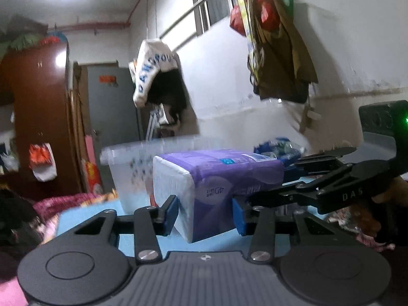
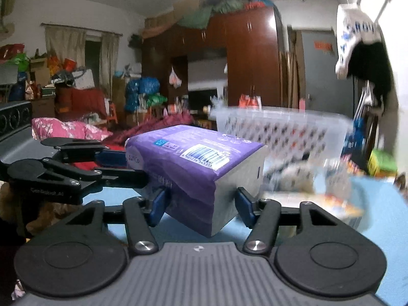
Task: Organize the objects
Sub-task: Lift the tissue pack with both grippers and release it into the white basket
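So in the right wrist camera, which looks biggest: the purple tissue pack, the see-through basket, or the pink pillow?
1. Purple tissue pack, though it is nearest the camera.
2. See-through basket, similar in size.
3. Pink pillow, smallest.

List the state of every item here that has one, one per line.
Tissue pack: sealed, lifted off the blue surface, gripped from two sides.
Left claw: shut on the tissue pack.
Right claw: shut on the tissue pack.
Clear bin: upright, lid off.
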Demonstrator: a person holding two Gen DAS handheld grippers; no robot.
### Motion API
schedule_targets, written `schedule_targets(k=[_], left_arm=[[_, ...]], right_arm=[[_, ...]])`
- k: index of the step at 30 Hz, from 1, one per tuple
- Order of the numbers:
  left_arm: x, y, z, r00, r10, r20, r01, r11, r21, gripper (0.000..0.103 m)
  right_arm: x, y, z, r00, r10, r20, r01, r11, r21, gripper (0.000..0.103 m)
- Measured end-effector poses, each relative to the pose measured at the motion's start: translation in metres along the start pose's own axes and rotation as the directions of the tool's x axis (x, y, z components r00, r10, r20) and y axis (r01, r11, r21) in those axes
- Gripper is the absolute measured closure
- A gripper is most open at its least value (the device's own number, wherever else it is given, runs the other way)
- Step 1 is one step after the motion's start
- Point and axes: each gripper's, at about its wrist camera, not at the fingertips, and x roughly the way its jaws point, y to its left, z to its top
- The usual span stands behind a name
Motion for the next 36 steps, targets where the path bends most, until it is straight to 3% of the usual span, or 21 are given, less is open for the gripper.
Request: schedule_targets(k=[5, 8, 14, 19, 24, 31, 36], left_arm=[[0.019, -0.001, 0.055, 0.997, 0.034, 0.066, -0.037, 0.998, 0.048, 0.055], [0.046, 0.013, 0.087, 0.996, 0.025, 0.082, -0.027, 0.999, 0.023, 0.055], [0.123, 0.040, 0.120, 0.999, 0.036, 0.015, -0.036, 0.999, -0.026, 0.055], [0.181, 0.061, 0.120, 0.995, 0.042, -0.090, -0.047, 0.997, -0.060, 0.055], [0.227, 0.078, 0.111, 0.977, 0.038, -0.209, -0.059, 0.994, -0.096, 0.055], [0.258, 0.083, 0.100, 0.945, 0.073, -0.318, -0.108, 0.990, -0.092, 0.055], [0.262, 0.081, 0.096, 0.932, 0.104, -0.346, -0.138, 0.987, -0.076, 0.055]], right_arm=[[-0.009, -0.017, 0.052, 0.998, -0.023, 0.065, 0.027, 0.998, -0.052, 0.044], [-0.001, -0.033, 0.089, 0.995, -0.056, 0.085, 0.064, 0.994, -0.093, 0.044], [0.048, -0.083, 0.136, 0.995, -0.086, 0.044, 0.089, 0.992, -0.088, 0.046], [0.094, -0.128, 0.132, 0.995, -0.084, -0.046, 0.084, 0.996, -0.008, 0.047], [0.123, -0.148, 0.118, 0.984, -0.113, -0.134, 0.117, 0.993, 0.018, 0.048], [0.147, -0.153, 0.105, 0.961, -0.144, -0.237, 0.150, 0.989, 0.006, 0.049], [0.152, -0.158, 0.104, 0.950, -0.144, -0.278, 0.152, 0.988, 0.008, 0.049]])
